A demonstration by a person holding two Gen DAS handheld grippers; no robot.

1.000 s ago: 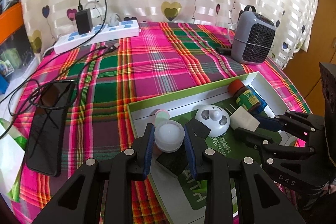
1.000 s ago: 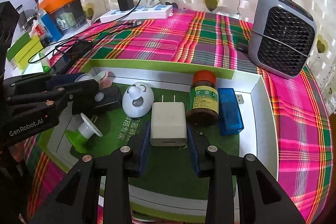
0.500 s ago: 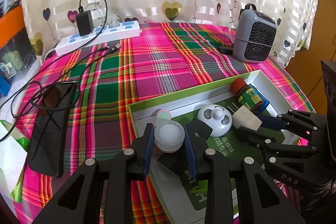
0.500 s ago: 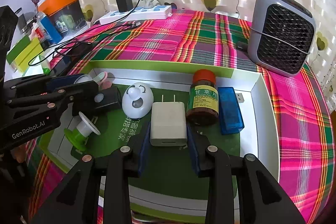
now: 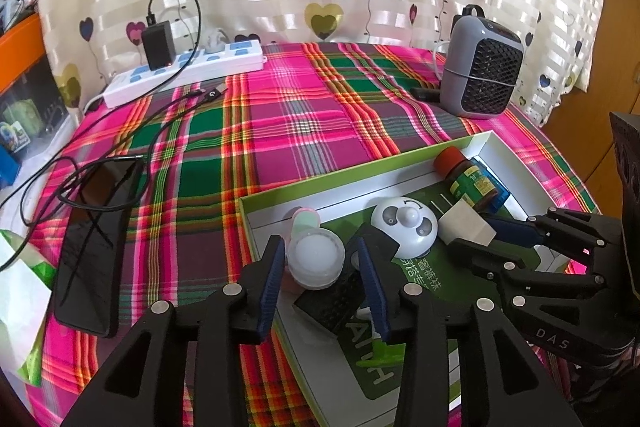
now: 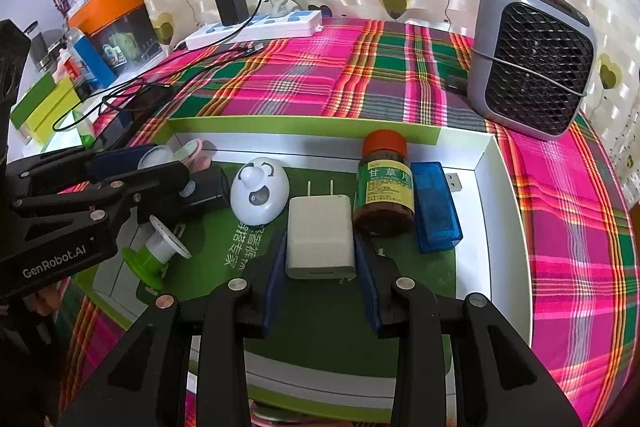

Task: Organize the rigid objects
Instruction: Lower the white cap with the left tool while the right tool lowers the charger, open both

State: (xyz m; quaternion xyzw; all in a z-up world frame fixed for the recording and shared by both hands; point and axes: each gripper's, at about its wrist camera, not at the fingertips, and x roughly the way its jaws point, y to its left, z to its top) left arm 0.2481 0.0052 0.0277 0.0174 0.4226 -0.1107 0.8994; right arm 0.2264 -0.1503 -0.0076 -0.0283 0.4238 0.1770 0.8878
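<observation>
The left tool (image 5: 320,263) brackets the white cap (image 5: 315,258), the right tool (image 6: 320,251) the charger (image 6: 320,237) (contact uncertain), aligning both in the tray (image 6: 500,195).

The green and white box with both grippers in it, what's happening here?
Someone is sorting small items in the shallow green and white cardboard box on the plaid cloth. The left hand-held gripper brackets a small round translucent white-lidded jar; the right hand-held gripper brackets the white two-prong wall charger. Whether either jaw pair actually presses its item is unclear. A brown red-capped pill bottle lies beside the charger.
</observation>
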